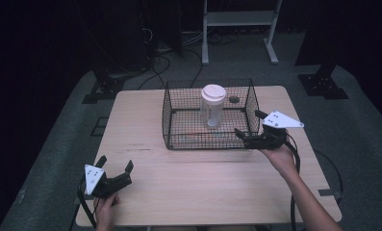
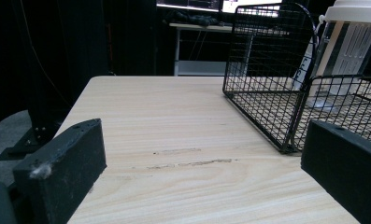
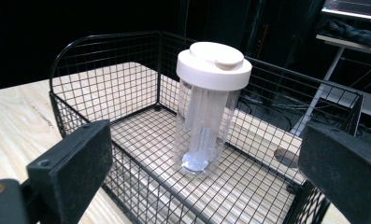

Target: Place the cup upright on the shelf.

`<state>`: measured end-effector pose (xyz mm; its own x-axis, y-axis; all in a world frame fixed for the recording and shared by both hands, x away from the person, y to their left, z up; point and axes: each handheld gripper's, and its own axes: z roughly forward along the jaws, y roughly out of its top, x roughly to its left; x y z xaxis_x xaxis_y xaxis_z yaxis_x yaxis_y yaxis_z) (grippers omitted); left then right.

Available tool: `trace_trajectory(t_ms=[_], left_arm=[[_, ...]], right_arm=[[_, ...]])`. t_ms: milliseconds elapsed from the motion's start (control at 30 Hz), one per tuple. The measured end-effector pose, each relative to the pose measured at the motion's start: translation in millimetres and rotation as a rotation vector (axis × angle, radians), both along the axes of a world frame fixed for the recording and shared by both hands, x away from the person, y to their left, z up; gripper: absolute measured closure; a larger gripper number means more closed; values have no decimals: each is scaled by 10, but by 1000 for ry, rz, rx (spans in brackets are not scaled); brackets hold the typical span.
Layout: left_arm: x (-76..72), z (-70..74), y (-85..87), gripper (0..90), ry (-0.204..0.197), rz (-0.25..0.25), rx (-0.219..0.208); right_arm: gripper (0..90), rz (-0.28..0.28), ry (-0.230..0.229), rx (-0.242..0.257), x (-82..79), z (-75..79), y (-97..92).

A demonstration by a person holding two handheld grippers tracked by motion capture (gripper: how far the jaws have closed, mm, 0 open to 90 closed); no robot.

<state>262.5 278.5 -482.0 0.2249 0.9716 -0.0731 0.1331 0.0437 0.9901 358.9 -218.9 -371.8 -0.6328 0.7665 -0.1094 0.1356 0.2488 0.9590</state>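
Dim room, table [image 1: 145,130] lit from overhead, black surroundings, soft grainy frames, faint shadows

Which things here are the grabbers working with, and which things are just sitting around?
For the job:
jar with a white lid, standing in the wire basket
right gripper, open beside the basket

Just sitting around:
left gripper, open, away from the basket
white shelf behind the table

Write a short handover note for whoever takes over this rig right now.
Left gripper: open, holding nothing, low over the near left of the table.
Right gripper: open, holding nothing, at the right end of the wire basket, pointing at the jar.
Jar: upright inside the basket, white lid on.
Done: nothing gripped so far.
Left: probably grasp the jar with the right gripper.
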Motion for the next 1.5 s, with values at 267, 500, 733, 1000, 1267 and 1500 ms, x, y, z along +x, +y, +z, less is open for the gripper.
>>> trace_trajectory(t_ms=[267, 500, 733, 1000, 1267, 1500], left_arm=[[-2, 0, 0, 0, -2, -2, 1], [-2, 0, -1, 0, -1, -2, 3], [-3, 0, 0, 0, -1, -2, 4], [-4, 0, -2, 0, -1, -1, 5], [-4, -1, -2, 0, -2, -1, 5], [-5, -1, -3, 0, -2, 0, 5]], right_arm=[[27, 2, 6, -3, -100, -60, -57], [26, -1, 5, -5, -159, -99, -93], [26, -13, 5, -12, -217, -169, -155], [26, -31, 9, -2, -293, -230, -256], [26, -39, 10, 2, -370, -280, -323], [26, -52, 17, 10, -441, -346, -401]])
